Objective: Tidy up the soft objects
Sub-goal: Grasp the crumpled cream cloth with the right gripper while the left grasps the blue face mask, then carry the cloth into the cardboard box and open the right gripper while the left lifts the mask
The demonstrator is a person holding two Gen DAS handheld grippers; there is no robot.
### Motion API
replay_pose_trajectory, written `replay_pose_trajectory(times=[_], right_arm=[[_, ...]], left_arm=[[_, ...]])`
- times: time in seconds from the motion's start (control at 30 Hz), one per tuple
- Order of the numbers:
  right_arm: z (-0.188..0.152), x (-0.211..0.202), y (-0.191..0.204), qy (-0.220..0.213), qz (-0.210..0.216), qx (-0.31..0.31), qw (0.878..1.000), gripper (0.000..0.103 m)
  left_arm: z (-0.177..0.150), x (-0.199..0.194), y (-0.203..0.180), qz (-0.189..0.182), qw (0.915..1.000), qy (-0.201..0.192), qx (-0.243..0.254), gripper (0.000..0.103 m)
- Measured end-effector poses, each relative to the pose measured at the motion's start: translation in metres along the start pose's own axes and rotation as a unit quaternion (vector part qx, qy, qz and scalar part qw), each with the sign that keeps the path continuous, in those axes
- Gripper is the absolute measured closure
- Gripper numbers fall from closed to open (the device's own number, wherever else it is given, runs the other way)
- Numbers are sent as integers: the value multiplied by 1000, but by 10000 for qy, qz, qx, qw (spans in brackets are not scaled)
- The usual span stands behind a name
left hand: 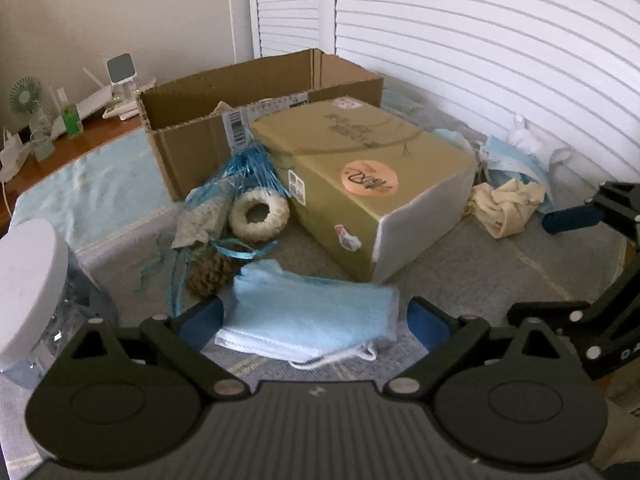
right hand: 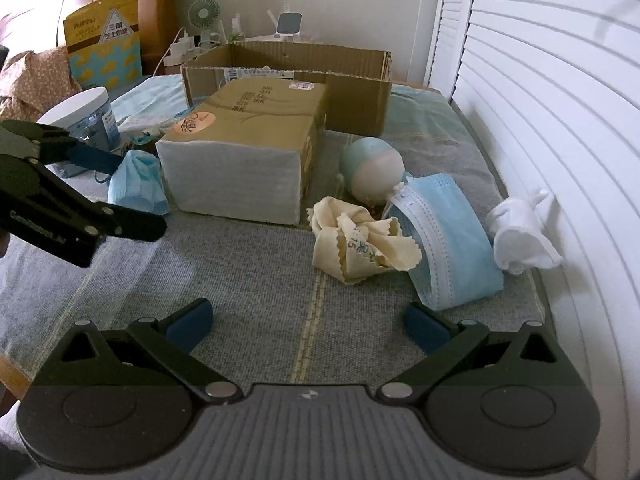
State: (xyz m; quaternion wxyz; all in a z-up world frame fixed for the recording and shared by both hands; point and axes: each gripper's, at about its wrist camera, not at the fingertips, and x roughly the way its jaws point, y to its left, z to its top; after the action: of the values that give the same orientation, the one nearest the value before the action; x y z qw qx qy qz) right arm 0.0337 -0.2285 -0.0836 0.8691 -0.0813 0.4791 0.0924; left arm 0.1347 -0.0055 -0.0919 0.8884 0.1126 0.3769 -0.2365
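While L tongs (left hand: 316, 322) straddle mask (left hand: 312, 316), apparently untouching, R tongs (right hand: 308, 320) gape.

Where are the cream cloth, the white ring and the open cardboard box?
cream cloth (right hand: 362, 240): right wrist view, on its crumpled middle.
white ring (left hand: 259, 213): left wrist view, on its near rim.
open cardboard box (right hand: 356, 104): right wrist view, on its front wall.
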Motion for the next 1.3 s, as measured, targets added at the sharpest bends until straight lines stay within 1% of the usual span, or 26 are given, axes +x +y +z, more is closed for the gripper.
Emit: replay_pose_trajectory(times=[0.03,0.1,0.13,0.17,0.4,0.47,0.53,0.6,0.67,0.7,0.73,0.77,0.8,0.83,0.87,0.9,0.93,1.1,1.3], right_arm=[[0,1,0,-14,-9,8,10000,0],[2,3,-1,-43,-37,24,10000,0],[3,4,-1,-46,-55,30,10000,0],[5,6,-1,-41,-75,47,10000,0],[19,17,0,-65,-206,-1,9998,0],[22,19,2,-90,-225,-33,9997,3],[26,20,4,-126,-224,-47,9997,14],[29,20,6,-149,-356,-34,9992,19],[31,21,5,-168,-488,-17,9987,27],[31,20,4,-179,-543,16,9984,33],[31,20,2,-174,-569,53,9982,41],[32,20,1,-172,-603,97,9980,46],[32,19,-1,-170,-640,126,9977,55],[32,18,-3,-155,-668,149,9975,57],[32,17,-4,-157,-672,166,9975,59],[31,16,-4,-173,-678,177,9974,62],[31,14,-5,-171,-678,179,9974,64],[29,2,-3,-211,-645,145,9976,65],[32,-20,-2,-326,-617,84,9975,65]], left_arm=[[0,1,0,-1,10000,-12,3,7],[-1,3,3,13,10000,-23,-65,12],[-1,3,4,9,9999,-16,-100,17],[-1,4,5,-4,9999,-10,-141,18],[-1,5,7,-18,9998,-16,-180,17],[0,6,8,-32,9998,-12,-203,17],[0,6,10,-52,9997,-11,-221,16],[0,7,11,-55,9997,-15,-221,16],[0,6,11,-64,9997,-10,-247,19],[0,6,11,-45,9996,-12,-262,21],[0,4,10,-36,9996,-18,-269,25],[-1,3,9,-29,9997,-20,-261,29],[-1,1,8,-20,9997,-28,-244,32],[-1,0,8,-3,9998,-31,-215,36],[-1,-1,7,12,9998,-21,-182,44],[-1,-2,7,-16,9998,-23,-177,50],[-1,-4,8,-41,9998,-3,-196,54],[-1,-12,8,-73,9998,30,-164,56],[2,-33,6,-133,9998,-118,-89,58]])
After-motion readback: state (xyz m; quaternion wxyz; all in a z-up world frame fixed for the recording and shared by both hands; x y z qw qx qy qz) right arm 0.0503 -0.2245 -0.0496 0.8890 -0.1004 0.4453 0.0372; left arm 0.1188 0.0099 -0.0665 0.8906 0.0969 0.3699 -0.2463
